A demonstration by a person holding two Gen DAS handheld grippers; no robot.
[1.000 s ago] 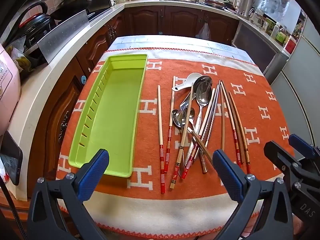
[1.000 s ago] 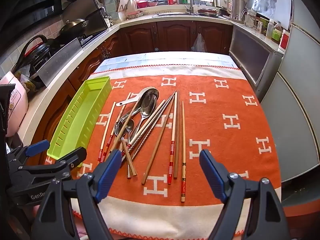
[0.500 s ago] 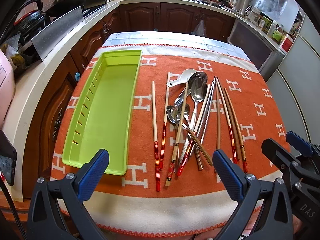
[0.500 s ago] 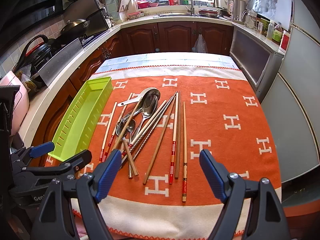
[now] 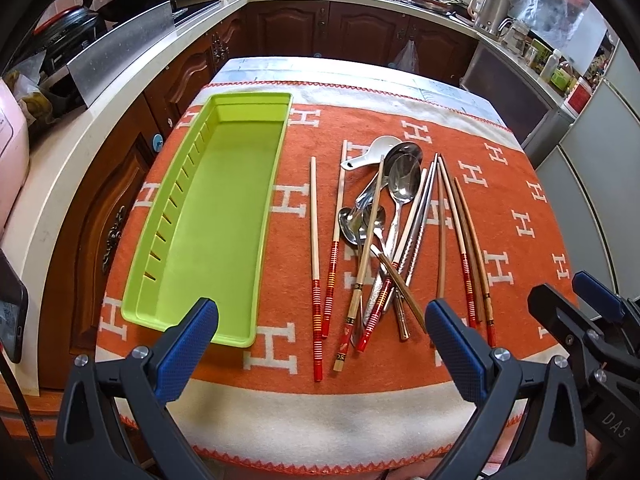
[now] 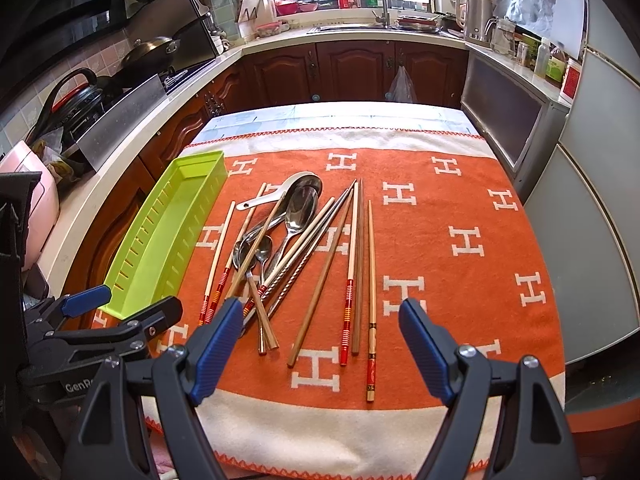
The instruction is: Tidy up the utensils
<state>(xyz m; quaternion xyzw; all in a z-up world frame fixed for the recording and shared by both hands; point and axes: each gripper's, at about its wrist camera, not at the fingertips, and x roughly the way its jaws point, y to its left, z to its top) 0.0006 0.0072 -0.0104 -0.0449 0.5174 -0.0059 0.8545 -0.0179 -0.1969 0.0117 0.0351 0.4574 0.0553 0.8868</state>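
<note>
Cloth: orange blanket (image 5: 500, 216) with white H marks, spread over the worktop (image 6: 340, 116); it likely keeps the utensils from sliding.
Tray: lime-green plastic tray (image 5: 216, 220), lying along the left edge of the worktop, nothing in it, long enough to take a chopstick lengthwise.
Left wall of tray: a row of slots, probably for drainage or dividers; I cannot tell which.
Utensils: all on the blanket to the right of the tray, none sorted yet.
Loose chopsticks: two pale ones with red-banded ends (image 5: 315, 256) lie singly just beside the tray, parallel to it; these look the easiest first pick.
Pile: metal spoons (image 5: 404, 184), a white ceramic spoon (image 5: 374, 152), metal chopsticks (image 5: 420, 220) and more wooden ones cross each other in the middle, so lifting one may drag its neighbours.
Right group: darker wooden chopsticks (image 6: 370, 280) lie side by side, towards the worktop's near edge, clear of the pile.
Left tongs (image 5: 320, 336): jaws wide apart, holding nothing, poised over the near edge between the tray's near corner and the pile.
Right tongs (image 6: 320, 336): jaws also wide apart and empty, over the near edge in front of the right group.
Stage: judging by the bare tray, the sorting has not begun.
Next move: a thin stick flat on soft cloth calls for a low, level pinch across its shaft.
</note>
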